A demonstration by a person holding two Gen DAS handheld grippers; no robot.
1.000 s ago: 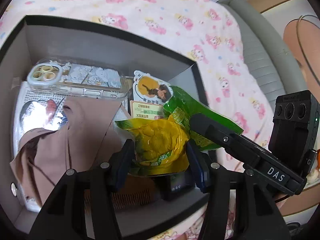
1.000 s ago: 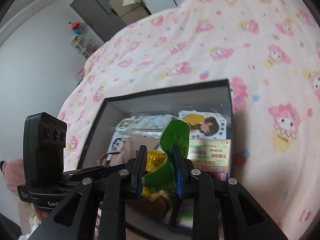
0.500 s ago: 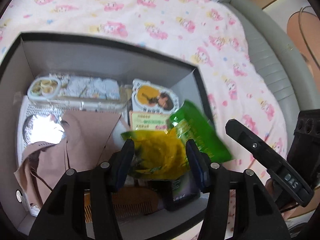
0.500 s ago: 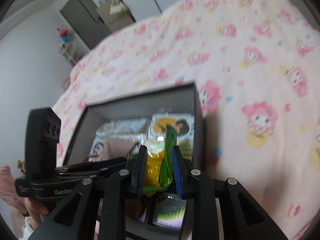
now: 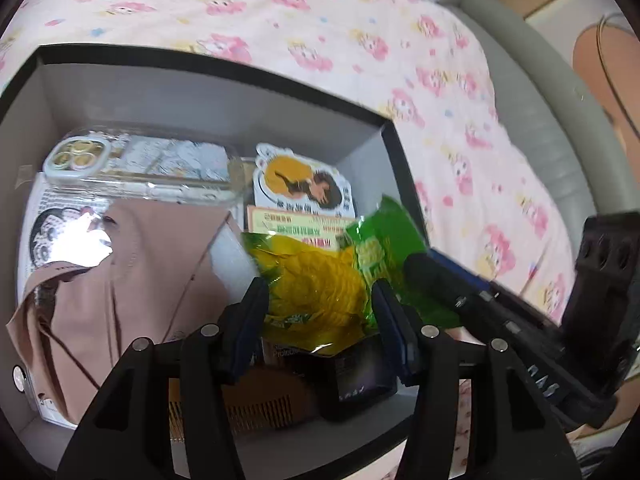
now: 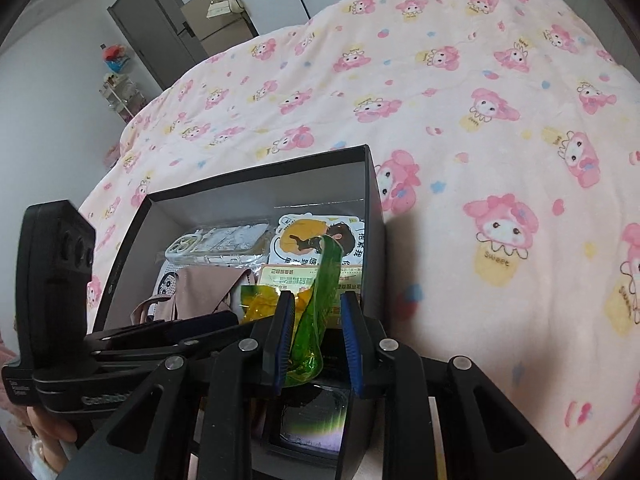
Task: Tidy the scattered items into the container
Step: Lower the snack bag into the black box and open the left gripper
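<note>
A green and yellow snack packet (image 5: 320,284) hangs over the black box (image 5: 224,68) on the bed. My left gripper (image 5: 318,304) has its jaws around the packet's yellow part; contact is unclear. My right gripper (image 6: 318,316) has its jaws apart with the packet's green end (image 6: 320,304) standing between them, touching the left finger only. The box (image 6: 372,216) holds a clear phone case (image 5: 136,172), a brown cloth (image 5: 120,272), a cartoon sticker (image 5: 304,184), a card, a comb (image 5: 256,408) and a dark small box (image 5: 360,380).
The pink cartoon-print blanket (image 6: 480,120) spreads around the box. A grey padded bed edge (image 5: 540,92) runs at the right in the left wrist view. A grey door and shelves (image 6: 160,32) stand beyond the bed.
My right gripper's jaws have widened around the packet's green end. The packet has sunk lower into the box, and the right gripper has come back beside the left.
</note>
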